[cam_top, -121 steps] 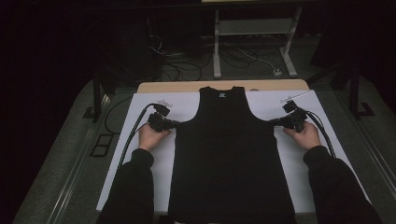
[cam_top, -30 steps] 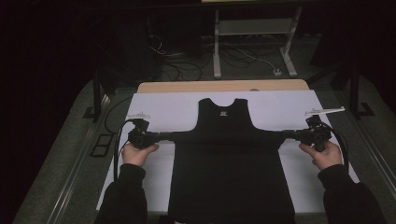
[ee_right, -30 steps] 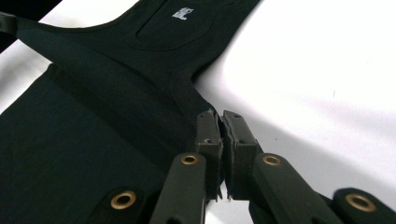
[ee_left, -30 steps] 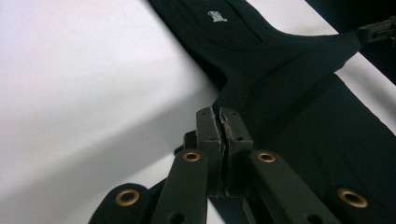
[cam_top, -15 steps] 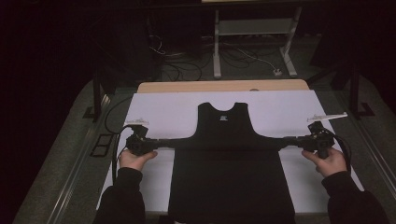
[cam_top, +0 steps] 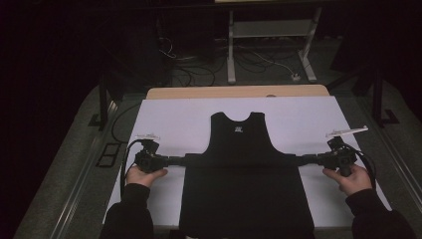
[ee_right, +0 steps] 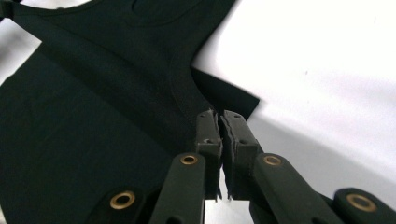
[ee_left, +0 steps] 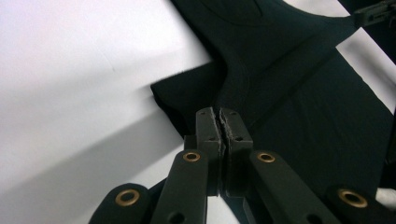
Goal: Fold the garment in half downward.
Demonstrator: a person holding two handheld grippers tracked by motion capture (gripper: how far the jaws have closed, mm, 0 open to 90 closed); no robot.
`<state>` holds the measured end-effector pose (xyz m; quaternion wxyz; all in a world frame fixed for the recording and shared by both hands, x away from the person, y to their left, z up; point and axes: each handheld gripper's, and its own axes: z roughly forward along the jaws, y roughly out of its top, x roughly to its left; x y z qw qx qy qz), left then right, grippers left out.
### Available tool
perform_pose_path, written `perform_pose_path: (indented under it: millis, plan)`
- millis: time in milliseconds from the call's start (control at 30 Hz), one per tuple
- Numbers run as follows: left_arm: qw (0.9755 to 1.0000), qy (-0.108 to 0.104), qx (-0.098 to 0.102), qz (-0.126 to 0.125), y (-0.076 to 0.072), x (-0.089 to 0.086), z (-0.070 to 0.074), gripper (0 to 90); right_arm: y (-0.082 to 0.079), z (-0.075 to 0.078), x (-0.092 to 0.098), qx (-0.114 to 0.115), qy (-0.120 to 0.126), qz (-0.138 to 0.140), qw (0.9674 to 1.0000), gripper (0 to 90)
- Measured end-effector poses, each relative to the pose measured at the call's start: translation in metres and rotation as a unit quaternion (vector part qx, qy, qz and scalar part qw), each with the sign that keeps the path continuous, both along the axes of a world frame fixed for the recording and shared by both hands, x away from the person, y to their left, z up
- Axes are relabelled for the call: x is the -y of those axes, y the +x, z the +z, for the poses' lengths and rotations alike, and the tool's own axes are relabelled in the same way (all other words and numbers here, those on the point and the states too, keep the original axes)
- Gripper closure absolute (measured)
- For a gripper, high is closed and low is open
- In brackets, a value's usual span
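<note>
Black tank top (cam_top: 244,169) lies flat on white sheet (cam_top: 298,114) over the tabletop, centre of the high view, neck toward top of frame, hem at bottom edge. Fabric pulled sideways into two points at mid-height.

Left tongs (cam_top: 171,160), centre-left of frame, clenched on the top's left edge; in left gripper view (ee_left: 223,122) pads pressed together w/ cloth pinched between. Right tongs (cam_top: 311,159), centre-right, likewise clamped on the right edge; right gripper view (ee_right: 219,122) shows cloth squeezed btw. pads. Each held by a hand low in frame, dark sleeves at bottom corners.
</note>
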<state>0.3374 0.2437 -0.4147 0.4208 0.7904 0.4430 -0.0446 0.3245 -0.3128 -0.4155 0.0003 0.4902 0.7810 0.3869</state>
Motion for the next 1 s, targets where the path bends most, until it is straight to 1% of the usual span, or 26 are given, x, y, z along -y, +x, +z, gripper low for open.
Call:
perform_pose_path:
  millis: [67,167,233,367,433,600,800,1000]
  plan:
    - [0.9999,-0.008,-0.008,-0.007,-0.001,0.0,-0.003,86.9,-0.002,-0.001,0.0,-0.004,-0.001,0.001,1.0,84.6]
    - [0.9998,-0.003,-0.016,-0.012,-0.002,0.0,-0.007,86.9,-0.004,-0.003,-0.002,-0.013,-0.006,0.004,0.9999,84.6]
    - [0.9997,-0.002,-0.017,-0.014,-0.002,0.0,-0.007,86.9,-0.006,-0.005,-0.003,-0.019,-0.009,0.004,0.9998,84.5]
    - [0.9996,0.005,-0.022,-0.017,-0.004,0.001,-0.008,87.0,-0.008,-0.006,-0.004,-0.027,-0.01,0.008,0.9996,84.5]
    - [0.9994,0.012,-0.026,-0.017,-0.004,0.001,-0.009,86.9,-0.01,-0.007,-0.004,-0.032,-0.01,0.011,0.9994,84.5]
    - [0.9989,0.024,-0.034,-0.023,-0.005,0.004,-0.011,86.9,-0.012,-0.009,-0.005,-0.037,-0.013,0.014,0.9991,84.5]
    - [0.9975,0.039,-0.049,-0.035,-0.005,0.008,-0.016,86.9,-0.013,-0.013,-0.007,-0.047,-0.02,0.017,0.9985,84.3]
    - [0.9966,0.047,-0.056,-0.038,-0.005,0.011,-0.019,86.9,-0.013,-0.015,-0.009,-0.052,-0.026,0.018,0.9981,84.2]
